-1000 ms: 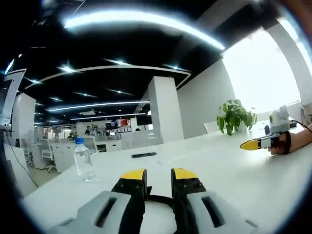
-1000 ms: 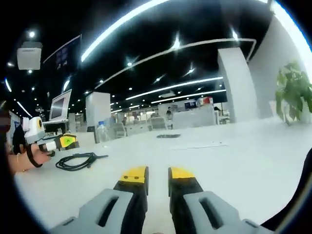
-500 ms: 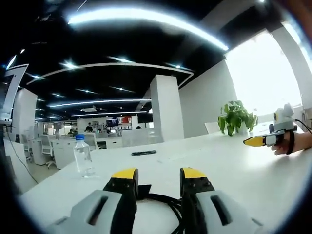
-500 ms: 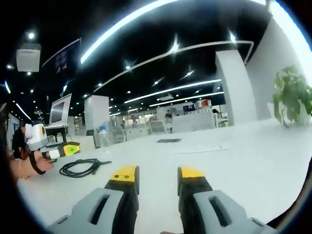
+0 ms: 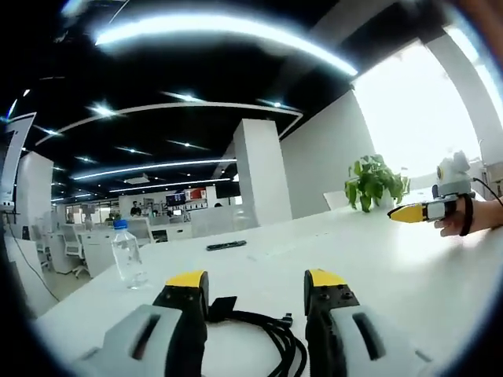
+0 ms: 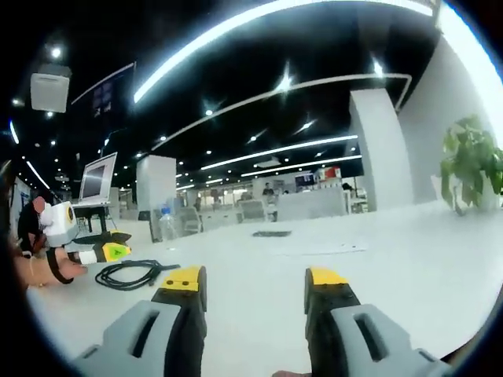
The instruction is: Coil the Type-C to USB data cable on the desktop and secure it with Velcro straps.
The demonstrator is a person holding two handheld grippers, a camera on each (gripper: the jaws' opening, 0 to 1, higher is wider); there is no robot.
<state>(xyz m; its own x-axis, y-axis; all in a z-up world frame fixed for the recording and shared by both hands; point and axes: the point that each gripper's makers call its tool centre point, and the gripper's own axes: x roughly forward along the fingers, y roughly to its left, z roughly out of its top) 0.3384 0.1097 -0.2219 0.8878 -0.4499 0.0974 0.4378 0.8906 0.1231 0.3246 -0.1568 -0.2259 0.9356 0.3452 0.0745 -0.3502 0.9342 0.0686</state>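
Both grippers stood wide open and empty. The cable (image 5: pixel 263 338) lay loosely coiled on the white table (image 5: pixel 393 275), between the left gripper (image 5: pixel 255 284) jaws. The right gripper (image 6: pixel 253 279) hovered well apart. Closing squarely on all the strands should keep the loops together.

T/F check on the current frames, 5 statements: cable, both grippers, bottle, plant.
1. The black cable lies on the white desk between the left gripper's jaws. True.
2. The right gripper is shut on the cable. False: its jaws stand open with nothing between them; the cable lies off to its left, by the left gripper.
3. The water bottle lies on its side. False: it stands upright.
4. A potted plant stands at the desk's far side. True.
5. The left gripper's jaws are shut. False: they are spread wide.
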